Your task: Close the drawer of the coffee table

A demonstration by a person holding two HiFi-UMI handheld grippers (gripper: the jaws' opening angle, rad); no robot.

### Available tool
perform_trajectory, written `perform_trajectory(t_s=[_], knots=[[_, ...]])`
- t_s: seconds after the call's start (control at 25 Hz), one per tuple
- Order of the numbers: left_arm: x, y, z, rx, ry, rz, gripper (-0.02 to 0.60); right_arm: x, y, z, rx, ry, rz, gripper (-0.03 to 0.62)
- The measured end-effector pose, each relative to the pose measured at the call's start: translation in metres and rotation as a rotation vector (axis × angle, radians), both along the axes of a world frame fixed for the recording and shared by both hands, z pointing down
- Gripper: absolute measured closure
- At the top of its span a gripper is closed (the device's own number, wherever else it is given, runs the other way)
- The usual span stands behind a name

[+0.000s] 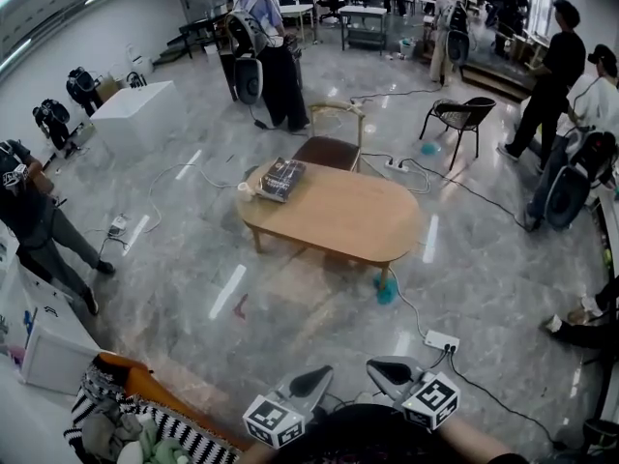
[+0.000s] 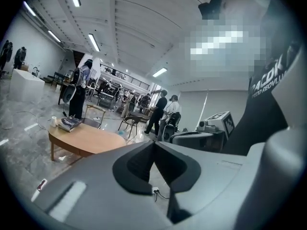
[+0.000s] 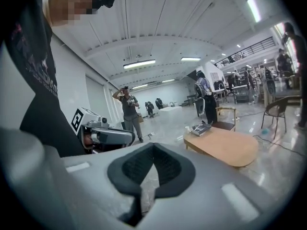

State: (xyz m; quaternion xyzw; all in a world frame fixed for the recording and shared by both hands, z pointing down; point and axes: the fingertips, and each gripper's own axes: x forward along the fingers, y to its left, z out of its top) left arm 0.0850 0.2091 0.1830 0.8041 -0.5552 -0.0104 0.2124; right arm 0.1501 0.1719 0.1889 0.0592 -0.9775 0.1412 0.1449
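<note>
At bottom of frame: your left gripper [image 1: 315, 379] closed, empty | your right gripper [image 1: 383, 369] closed, empty | centre: table [image 1: 340, 217], well apart from both

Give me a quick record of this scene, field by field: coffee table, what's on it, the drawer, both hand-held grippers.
Coffee table: oval, wooden, far from both grippers
On table: book stack, white cup, at one end
Drawer: not visible in any view
Left hand-held gripper: shut, empty
Right hand-held gripper: shut, empty
Behind table: wooden chair
</note>
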Motion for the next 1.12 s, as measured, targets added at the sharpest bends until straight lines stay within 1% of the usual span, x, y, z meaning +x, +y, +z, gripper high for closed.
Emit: perform_trajectory(t_s=[0.24,0.36,0.44,0.68,1.12], knots=[[0.047,-0.023,0.003,-0.025,-0.04,0.056,0.578,0.04,-0.011,0.005,-0.021,-0.019,0.008,0.592],[0.061,-0.031,0.004,-0.021,-0.055,0.08,0.578,0.054,-0.016,0.012,-0.048,-0.028,0.038,0.592],[0.067,-0.035,0.003,-0.019,-0.058,0.086,0.578,0.061,-0.021,0.01,-0.049,-0.042,0.053,0.592],[0.079,-0.041,0.002,-0.005,-0.062,0.099,0.578,0.071,-0.026,0.008,-0.021,-0.029,0.058,0.592],[0.083,-0.04,0.003,-0.005,-0.045,0.077,0.578,0.075,-0.026,0.012,-0.011,-0.01,0.034,0.592]])
